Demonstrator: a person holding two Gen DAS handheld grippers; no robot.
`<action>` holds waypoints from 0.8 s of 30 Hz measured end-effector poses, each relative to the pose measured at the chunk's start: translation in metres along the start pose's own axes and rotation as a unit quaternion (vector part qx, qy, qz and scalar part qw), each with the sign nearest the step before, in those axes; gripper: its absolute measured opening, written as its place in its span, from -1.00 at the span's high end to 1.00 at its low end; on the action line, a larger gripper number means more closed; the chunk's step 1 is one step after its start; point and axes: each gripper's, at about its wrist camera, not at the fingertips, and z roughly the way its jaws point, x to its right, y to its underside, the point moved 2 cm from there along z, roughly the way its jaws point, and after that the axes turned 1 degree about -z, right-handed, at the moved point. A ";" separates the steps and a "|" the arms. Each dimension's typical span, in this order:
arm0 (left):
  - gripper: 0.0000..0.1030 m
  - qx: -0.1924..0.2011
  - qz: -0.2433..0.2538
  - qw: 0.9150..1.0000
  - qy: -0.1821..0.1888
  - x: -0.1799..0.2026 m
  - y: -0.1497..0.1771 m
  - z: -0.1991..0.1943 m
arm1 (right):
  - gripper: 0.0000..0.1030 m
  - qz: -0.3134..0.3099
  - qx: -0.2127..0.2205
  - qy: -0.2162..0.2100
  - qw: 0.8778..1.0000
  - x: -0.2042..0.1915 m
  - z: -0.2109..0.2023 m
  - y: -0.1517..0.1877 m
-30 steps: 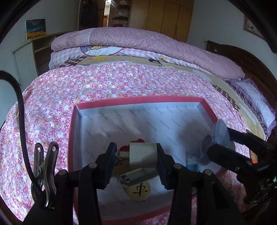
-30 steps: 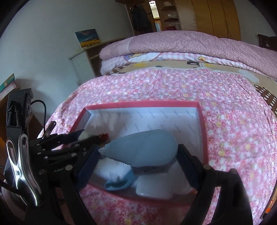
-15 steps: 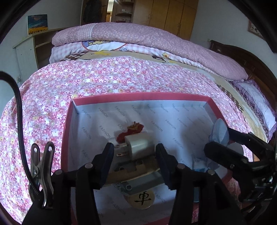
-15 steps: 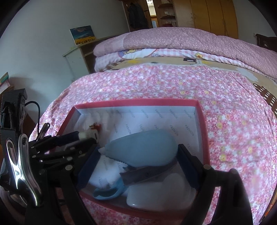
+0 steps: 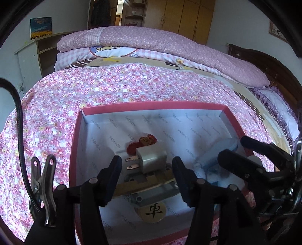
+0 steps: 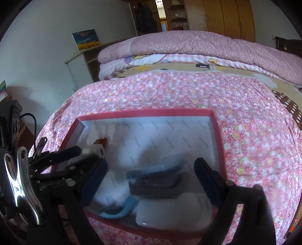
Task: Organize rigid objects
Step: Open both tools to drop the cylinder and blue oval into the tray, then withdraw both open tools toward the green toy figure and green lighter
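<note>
Pink floral bedspread carries a shallow red-rimmed cardboard box lined with white paper. Left gripper, jaws just widening, stands apart around a white plug adapter near the box's near edge. Right gripper, also just widening, gapes over a blurred blue plastic tool at the near right corner.

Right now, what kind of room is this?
A bedroom, most likely. A big bed with a pink flowery cover fills the view, folded quilts are stacked on it, and wooden wardrobe doors stand at the back.
</note>
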 end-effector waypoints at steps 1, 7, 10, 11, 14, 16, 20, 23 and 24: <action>-0.14 0.000 0.000 1.000 -0.001 0.000 0.000 -0.001 | -0.90 -0.002 0.003 0.000 1.000 -0.001 -0.001 0.000; -0.15 0.004 -0.003 1.000 -0.001 0.000 0.000 -0.006 | -0.91 -0.008 0.011 -0.009 1.000 -0.006 -0.008 -0.002; -0.15 0.006 0.000 1.000 -0.001 0.001 0.001 -0.010 | -0.91 -0.008 0.012 -0.016 1.000 -0.009 -0.012 -0.001; -0.15 0.006 0.000 1.000 -0.002 0.002 0.001 -0.012 | -0.91 -0.009 0.013 -0.017 1.000 -0.010 -0.014 0.000; -0.15 0.009 -0.001 1.000 0.000 0.002 0.004 -0.017 | -0.91 -0.010 0.016 -0.021 1.000 -0.014 -0.021 0.001; -0.15 0.010 -0.001 1.000 0.001 0.003 0.005 -0.021 | -0.91 -0.014 0.019 -0.022 0.999 -0.017 -0.026 0.003; -0.15 0.013 0.002 1.000 0.000 0.005 0.009 -0.030 | -0.91 -0.020 0.022 -0.023 0.999 -0.021 -0.035 0.007; -0.15 0.015 0.002 1.000 0.002 0.007 0.013 -0.036 | -0.91 -0.018 0.022 -0.026 0.999 -0.021 -0.041 0.011; -0.15 0.015 0.002 1.000 0.004 0.007 0.014 -0.037 | -0.91 -0.016 0.021 -0.028 0.999 -0.021 -0.043 0.012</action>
